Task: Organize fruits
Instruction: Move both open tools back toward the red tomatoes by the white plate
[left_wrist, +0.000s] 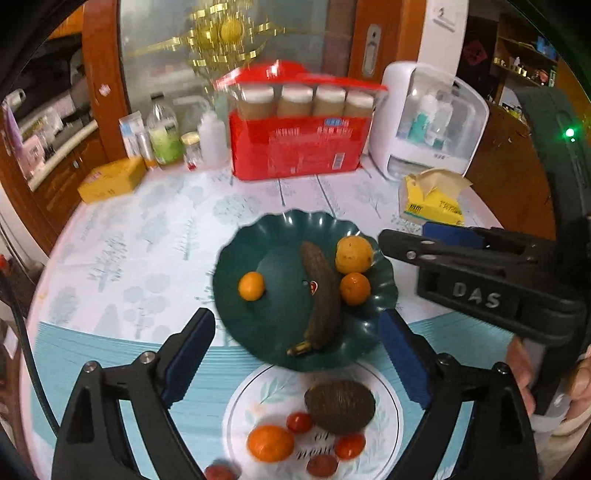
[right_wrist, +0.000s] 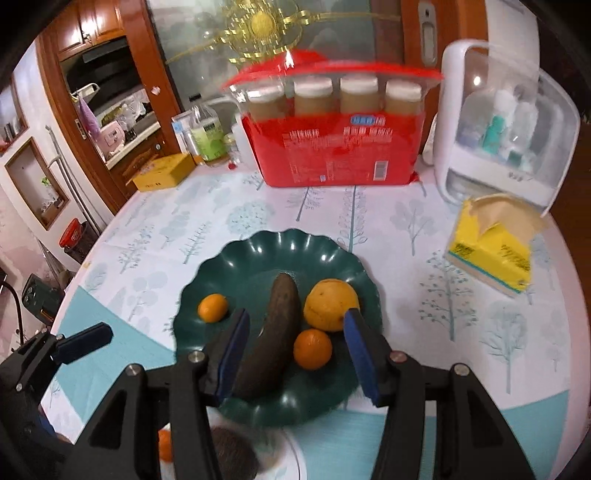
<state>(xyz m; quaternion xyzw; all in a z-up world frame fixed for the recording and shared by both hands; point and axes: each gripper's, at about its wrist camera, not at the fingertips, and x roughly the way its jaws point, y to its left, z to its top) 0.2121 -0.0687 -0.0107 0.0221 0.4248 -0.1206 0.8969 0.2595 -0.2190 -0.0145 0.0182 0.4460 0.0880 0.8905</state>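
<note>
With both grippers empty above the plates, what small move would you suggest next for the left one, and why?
Probably lower the left hand-held gripper, jaws wide open and empty, onto the orange on the white plate. The green plate already holds the banana and three citrus fruits, so that orange seems to belong there.

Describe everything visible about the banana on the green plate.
The banana is overripe, its peel almost wholly dark brown, with yellow left only at the stem end nearest the cameras. A small red sticker sits on its side. It lies flat, slightly curved, across the middle of the scalloped green plate, apart from the small orange; no gripper touches it.
</note>
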